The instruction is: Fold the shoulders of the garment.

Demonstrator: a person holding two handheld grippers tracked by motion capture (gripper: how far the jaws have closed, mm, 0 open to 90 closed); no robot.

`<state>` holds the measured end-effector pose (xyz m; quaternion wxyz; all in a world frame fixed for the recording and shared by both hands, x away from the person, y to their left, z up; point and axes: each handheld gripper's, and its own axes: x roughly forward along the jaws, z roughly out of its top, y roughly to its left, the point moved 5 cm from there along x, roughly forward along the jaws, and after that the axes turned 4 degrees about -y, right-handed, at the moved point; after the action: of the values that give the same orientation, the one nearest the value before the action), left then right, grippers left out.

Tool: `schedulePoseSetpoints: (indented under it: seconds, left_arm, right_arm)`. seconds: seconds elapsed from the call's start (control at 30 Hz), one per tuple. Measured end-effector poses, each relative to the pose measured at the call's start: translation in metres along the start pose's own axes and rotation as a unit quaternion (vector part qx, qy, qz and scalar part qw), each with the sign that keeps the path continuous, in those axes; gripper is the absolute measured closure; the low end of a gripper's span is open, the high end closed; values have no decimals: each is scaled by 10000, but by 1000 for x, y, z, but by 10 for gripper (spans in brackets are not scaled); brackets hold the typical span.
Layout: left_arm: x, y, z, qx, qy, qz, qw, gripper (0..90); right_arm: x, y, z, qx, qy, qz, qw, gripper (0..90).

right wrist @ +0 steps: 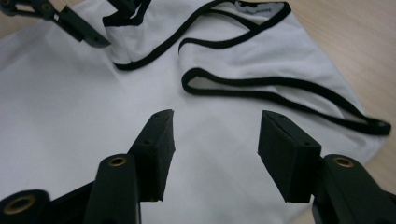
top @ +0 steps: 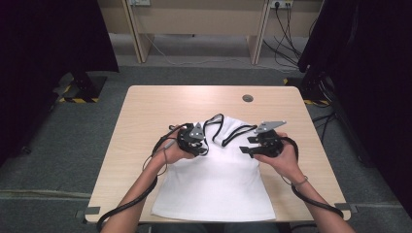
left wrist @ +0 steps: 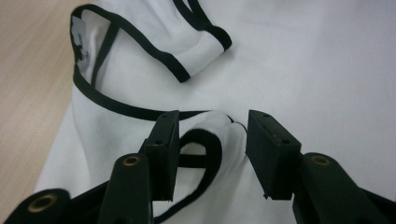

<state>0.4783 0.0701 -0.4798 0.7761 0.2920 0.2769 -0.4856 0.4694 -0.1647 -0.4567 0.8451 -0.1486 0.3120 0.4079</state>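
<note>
From the high view, the white cotton tank top with black trim (top: 214, 184) lay flat on the pale wooden desk (top: 145, 111), straps far, hem near. In the left gripper view, the left tongs (left wrist: 212, 149) stood apart around a bunched strap fold (left wrist: 219, 140). In the right gripper view, the right tongs (right wrist: 215, 144) gaped, empty, over plain cloth.

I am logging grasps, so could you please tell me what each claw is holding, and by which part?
Neither claw is holding anything. The left claw is open around a black-trimmed fold of the white top; the right claw is open above plain fabric.
</note>
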Motion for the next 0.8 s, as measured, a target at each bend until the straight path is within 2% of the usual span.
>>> schedulePoseSetpoints:
  seconds: [0.17,0.3,0.47,0.57,0.67,0.73,0.8]
  left_arm:
    - [3,-3,-13,19,208,-123,9997,558]
    - [3,-2,-18,-44,210,-82,9997,559]
    - [4,-3,-19,-56,194,-108,9997,563]
    - [4,-3,-20,-84,164,-101,9998,570]
    - [6,-2,-20,-119,149,-73,9998,607]
    - [6,0,-19,-203,114,65,9997,629]
    - [6,0,-19,-209,118,104,9997,631]
  right_arm:
    - [28,5,16,-163,173,83,9997,534]
    - [48,10,24,-290,345,125,9989,567]
    - [69,13,27,-441,529,69,9976,621]
    - [77,15,25,-514,632,12,9967,659]
    - [83,14,22,-588,786,-112,9951,739]
    - [84,13,20,-594,818,-100,9948,794]
    - [81,14,20,-573,807,-3,9951,842]
